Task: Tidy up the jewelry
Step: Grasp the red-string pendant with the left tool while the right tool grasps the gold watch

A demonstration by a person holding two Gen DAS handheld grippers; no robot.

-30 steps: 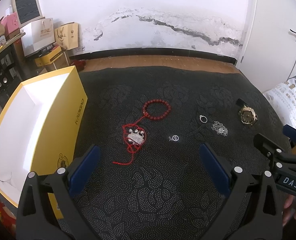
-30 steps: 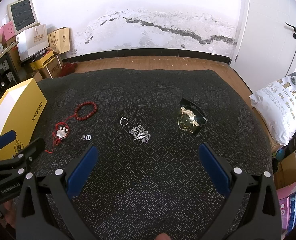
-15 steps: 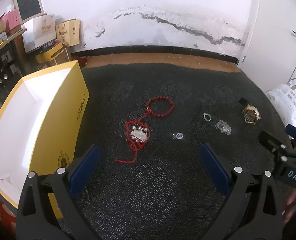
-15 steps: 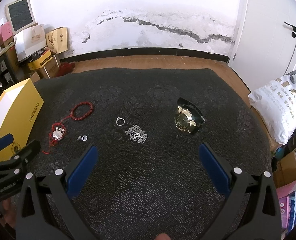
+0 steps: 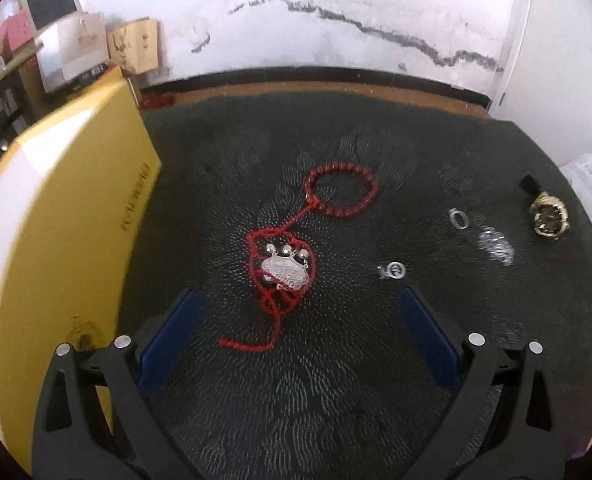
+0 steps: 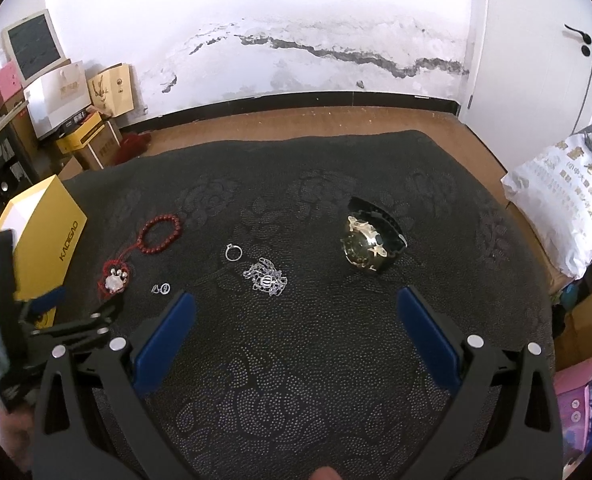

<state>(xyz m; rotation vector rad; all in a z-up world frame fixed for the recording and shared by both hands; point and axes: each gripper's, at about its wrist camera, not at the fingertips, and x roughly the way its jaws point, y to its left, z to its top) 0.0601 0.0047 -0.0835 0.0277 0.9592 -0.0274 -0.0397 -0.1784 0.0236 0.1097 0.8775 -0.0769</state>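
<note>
Jewelry lies on a black patterned cloth (image 5: 336, 400). A red cord necklace with a silver pendant (image 5: 284, 270) lies just ahead of my open, empty left gripper (image 5: 296, 320). Behind it lies a red bead bracelet (image 5: 340, 194). To the right are a small silver charm (image 5: 392, 270), a silver ring (image 5: 458, 218), a silver chain (image 5: 496, 244) and a gold watch (image 5: 550, 218). My right gripper (image 6: 296, 324) is open and empty, short of the chain (image 6: 266, 276) and the watch (image 6: 370, 246). The left gripper (image 6: 68, 312) shows at the left of the right wrist view.
An open yellow box with a white inside (image 5: 56, 220) stands at the cloth's left edge; it also shows in the right wrist view (image 6: 44, 232). Boxes and bags (image 6: 76, 108) line the back-left wall. A white sack (image 6: 564, 196) sits to the right on the floor.
My left gripper has moved forward and down toward the red cord necklace, which now looks larger and closer. My right gripper has hardly moved. Both stay open.
</note>
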